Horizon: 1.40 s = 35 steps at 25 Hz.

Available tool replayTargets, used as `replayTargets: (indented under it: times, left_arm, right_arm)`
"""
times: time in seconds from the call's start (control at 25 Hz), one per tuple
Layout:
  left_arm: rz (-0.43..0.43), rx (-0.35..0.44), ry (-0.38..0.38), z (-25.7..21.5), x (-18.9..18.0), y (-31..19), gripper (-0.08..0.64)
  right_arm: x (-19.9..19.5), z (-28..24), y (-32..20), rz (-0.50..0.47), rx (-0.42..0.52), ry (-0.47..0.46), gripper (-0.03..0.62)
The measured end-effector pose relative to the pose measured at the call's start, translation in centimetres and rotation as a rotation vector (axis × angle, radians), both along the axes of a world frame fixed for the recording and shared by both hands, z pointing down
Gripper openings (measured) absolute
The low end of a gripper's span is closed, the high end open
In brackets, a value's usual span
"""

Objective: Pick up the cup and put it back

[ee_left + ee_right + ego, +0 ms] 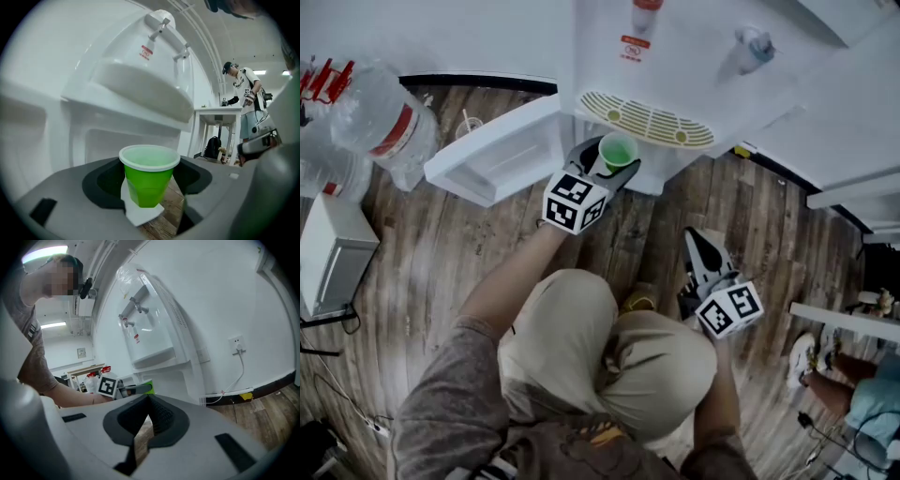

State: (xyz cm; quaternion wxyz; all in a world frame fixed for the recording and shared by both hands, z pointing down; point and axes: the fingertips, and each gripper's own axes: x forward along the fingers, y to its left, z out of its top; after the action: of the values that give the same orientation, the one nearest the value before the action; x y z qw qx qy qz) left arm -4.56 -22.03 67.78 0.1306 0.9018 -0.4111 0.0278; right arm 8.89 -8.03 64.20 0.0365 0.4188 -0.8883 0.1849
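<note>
- Left tongs (pixel 611 161) are clamped on the small green plastic cup (pixel 618 148). One jaw sits on each side of its wall, below the white rim.
- The cup is upright with its mouth up and looks empty. Gripping the sides below the rim keeps it level and leaves the mouth clear.
- Cup location: in the air, resting on nothing. It is just in front of the slotted cream drip grille (pixel 647 120) of the white plastic water dispenser (pixel 675 56), above the dark plank floor (pixel 450 253).
- The left gripper view shows the dispenser's taps above and beyond the cup, so the tongs point nearly level at the machine's front.
- Right tongs (pixel 697 242) are clenched with the tips meeting and nothing between them. They are held near the person's knee, well apart from the cup. Judgement: parked out of the way, since one grip is enough for so light a cup.
- The white cabinet door (pixel 492 155) of the dispenser hangs open to the left of the cup, near the left tongs.
- Judgement: the pick-up is done and the putting back remains. I cannot tell from here where the cup is to go.
- Risk (judgement): a thin plastic wall dents under a hard squeeze and tips easily if set down off level.
</note>
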Motion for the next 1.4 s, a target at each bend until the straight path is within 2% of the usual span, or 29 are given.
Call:
replayTargets:
  times: [0.48, 0.68, 1.04, 1.4]
  left_arm:
    - [0.034, 0.058, 0.018, -7.1, -3.6, 8.4, 0.313]
    - [0.044, 0.076, 0.003, -7.3, -4.5, 11.4, 0.313]
    - [0.008, 0.128, -0.065, -6.0, -5.6, 14.1, 0.313]
    - [-0.036, 0.124, -0.044, -6.2, -6.6, 13.3, 0.313]
  right_arm:
    - [-1.2, -0.6, -1.2, 0.028, 0.016, -0.027, 0.002]
    - [-1.5, -0.3, -1.0, 0.011, 0.009, -0.019, 0.002]
    - [-0.8, -0.3, -0.5, 0.011, 0.009, -0.035, 0.002]
    - [-0.7, -0.4, 0.0, 0.009, 0.004, -0.029, 0.002]
